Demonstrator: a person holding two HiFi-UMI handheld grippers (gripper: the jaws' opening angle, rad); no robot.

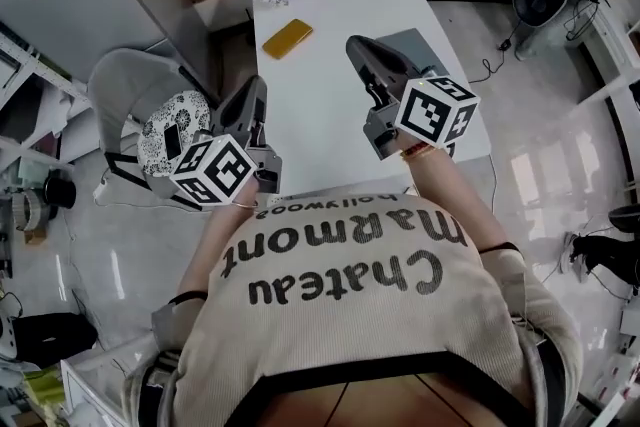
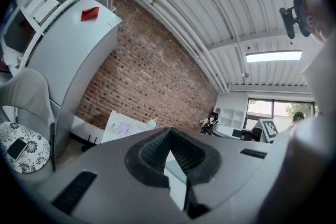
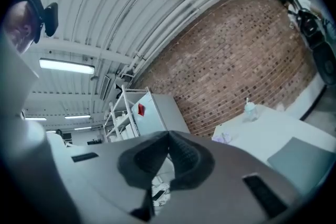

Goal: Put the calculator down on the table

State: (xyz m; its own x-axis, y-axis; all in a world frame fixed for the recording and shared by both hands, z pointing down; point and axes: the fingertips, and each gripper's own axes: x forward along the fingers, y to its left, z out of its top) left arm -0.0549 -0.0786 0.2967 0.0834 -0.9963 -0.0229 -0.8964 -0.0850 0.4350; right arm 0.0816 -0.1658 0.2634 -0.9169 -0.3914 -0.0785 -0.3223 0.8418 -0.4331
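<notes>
- The left gripper is held level in front of the person's chest, left of centre in the head view. It points up-frame at the near left corner of the white table.
- Its ribbed black pads meet at the tips, so the tongs are closed with nothing between them.
- The right gripper is also level but sits higher in the frame, reaching over the table's near right part. Its marker cube sits just above the sweater's neckline.
- Its tongs are closed too. The dark, rough pads touch at the front and hold nothing.
- The calculator lies flat on the table, upper centre of the head view, up-frame of both grippers and clear of them. It is a thin yellow rectangle with rounded corners, set at an angle. No keys can be made out.
- Both gripper bodies are smooth matt grey, and the cubes are white with black square patterns.
- A flat grey mat lies on the table's right side, partly behind the right gripper.
- A grey chair with a round, patterned cushion stands at left.
- The sweater is a ribbed beige knit with dark lettering.
</notes>
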